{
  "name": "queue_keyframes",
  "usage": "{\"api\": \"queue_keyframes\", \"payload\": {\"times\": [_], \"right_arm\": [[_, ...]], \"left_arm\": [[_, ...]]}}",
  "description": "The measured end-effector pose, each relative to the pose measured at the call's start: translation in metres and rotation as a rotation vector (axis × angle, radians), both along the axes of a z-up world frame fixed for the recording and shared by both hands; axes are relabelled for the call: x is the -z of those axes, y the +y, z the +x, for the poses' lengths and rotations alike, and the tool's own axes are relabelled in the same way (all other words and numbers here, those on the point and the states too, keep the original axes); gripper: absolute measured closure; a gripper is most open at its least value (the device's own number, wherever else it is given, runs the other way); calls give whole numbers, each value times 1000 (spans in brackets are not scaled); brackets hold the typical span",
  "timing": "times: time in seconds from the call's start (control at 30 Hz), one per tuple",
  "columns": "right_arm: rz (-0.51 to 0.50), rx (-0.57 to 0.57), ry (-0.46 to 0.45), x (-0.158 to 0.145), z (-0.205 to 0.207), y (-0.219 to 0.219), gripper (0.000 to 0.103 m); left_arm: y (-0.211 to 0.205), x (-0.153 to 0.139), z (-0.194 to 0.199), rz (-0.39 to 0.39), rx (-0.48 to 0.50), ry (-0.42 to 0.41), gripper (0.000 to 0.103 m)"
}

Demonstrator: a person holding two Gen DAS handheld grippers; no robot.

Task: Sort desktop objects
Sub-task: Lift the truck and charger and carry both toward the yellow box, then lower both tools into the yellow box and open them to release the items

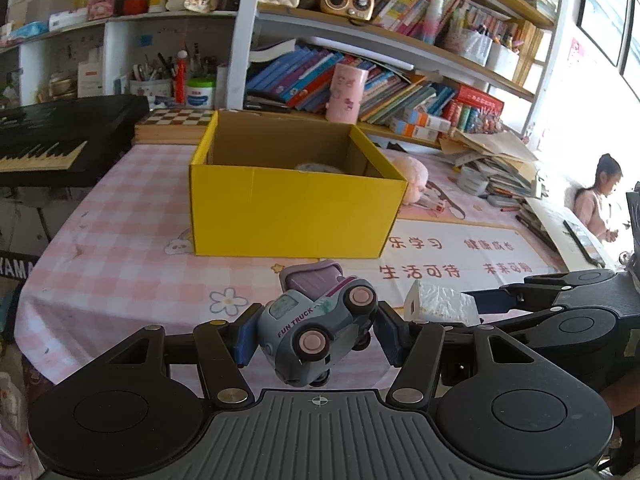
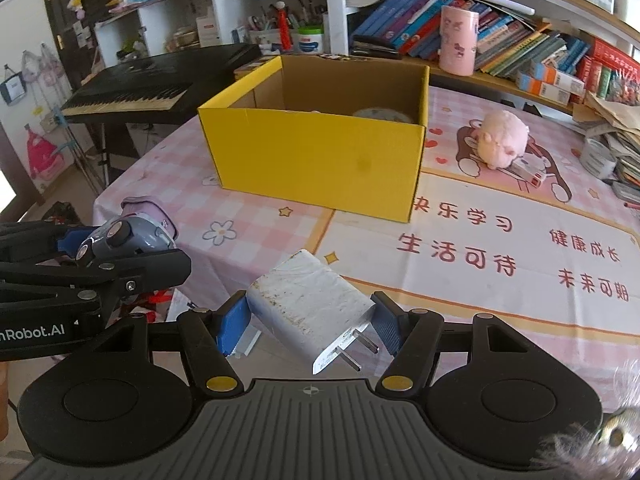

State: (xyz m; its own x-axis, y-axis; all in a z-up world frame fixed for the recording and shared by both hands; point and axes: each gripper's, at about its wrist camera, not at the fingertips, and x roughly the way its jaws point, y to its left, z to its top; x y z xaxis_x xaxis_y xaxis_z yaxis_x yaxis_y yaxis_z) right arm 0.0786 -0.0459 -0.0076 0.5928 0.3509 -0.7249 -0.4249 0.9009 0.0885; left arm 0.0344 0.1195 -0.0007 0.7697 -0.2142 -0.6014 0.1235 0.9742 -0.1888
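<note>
While both grippers tilt down toward the table, left fingers clamp the toy truck — right fingers clamp the charger.

grey toy truck with pink wheels and lilac rear bin, lettered "fun truck", tipped on its side above the desk edge. white wall charger, scuffed, tilted, prongs toward camera. open yellow cardboard box upright on desk beyond both.
</note>
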Motion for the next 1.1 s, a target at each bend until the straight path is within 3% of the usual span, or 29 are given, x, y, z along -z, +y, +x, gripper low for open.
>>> {"api": "queue_keyframes", "payload": {"times": [0.6,1.1], "right_arm": [[18,-90,-46,-11,38,12,40],[32,-170,-186,-55,130,12,41]], "left_arm": [[9,-21,41,13,-67,-52,45],[11,-47,121,48,-135,-153,45]]}}
